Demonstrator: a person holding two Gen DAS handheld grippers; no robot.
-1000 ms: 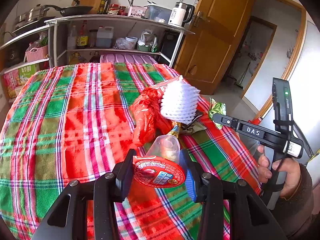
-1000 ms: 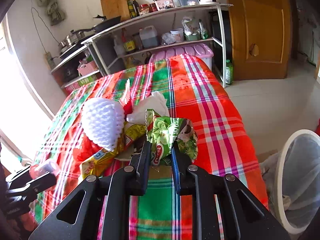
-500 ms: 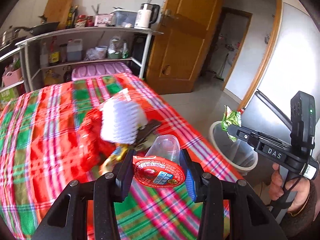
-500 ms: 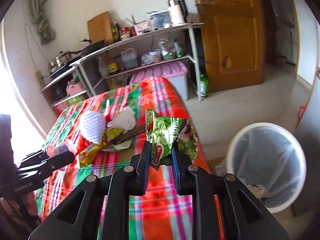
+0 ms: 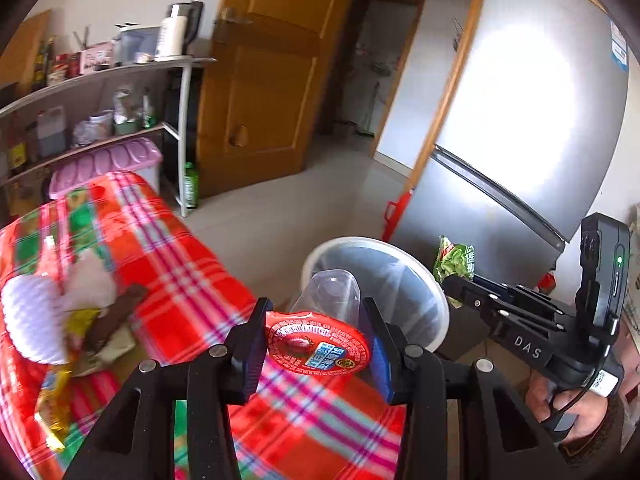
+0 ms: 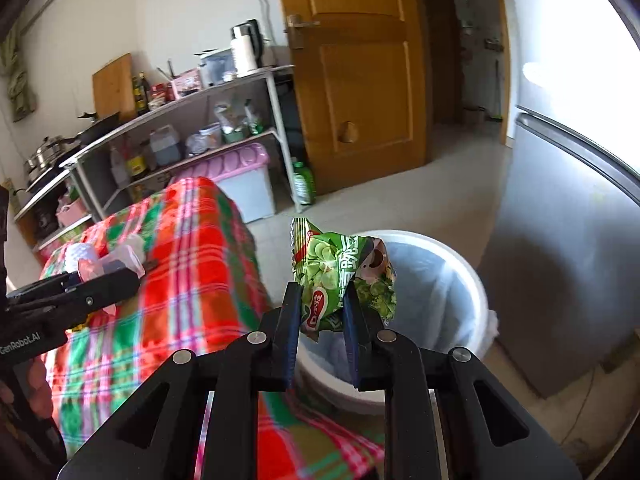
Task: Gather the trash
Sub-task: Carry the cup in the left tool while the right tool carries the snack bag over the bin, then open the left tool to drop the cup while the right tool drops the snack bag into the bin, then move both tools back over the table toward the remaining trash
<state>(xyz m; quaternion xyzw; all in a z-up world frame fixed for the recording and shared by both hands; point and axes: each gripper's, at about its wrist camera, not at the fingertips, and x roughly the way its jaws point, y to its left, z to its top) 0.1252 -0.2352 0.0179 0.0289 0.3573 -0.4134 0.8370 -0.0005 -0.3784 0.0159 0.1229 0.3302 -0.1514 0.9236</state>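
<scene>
My left gripper (image 5: 316,344) is shut on a clear plastic cup with a red foil lid (image 5: 316,346), held over the table corner and pointing at the white bin (image 5: 432,304). My right gripper (image 6: 322,316) is shut on a crumpled green snack wrapper (image 6: 344,272), held just before the bin's rim (image 6: 476,280). The right gripper with the wrapper (image 5: 454,260) also shows in the left wrist view, beside the bin. The left gripper with the cup (image 6: 108,268) shows at the left of the right wrist view. More trash lies on the plaid table: a white foam net (image 5: 32,320) and wrappers (image 5: 108,320).
The table with the red and green plaid cloth (image 5: 192,256) is at the left, the bin on the floor off its corner. A steel fridge (image 5: 520,152) stands right of the bin. A shelf rack (image 6: 200,120), a pink-lidded box (image 6: 236,168) and a wooden door (image 6: 360,80) are behind.
Both grippers have swung right, away from the trash pile and towards the bin, each still holding its item. The bin is now close in front of both.
</scene>
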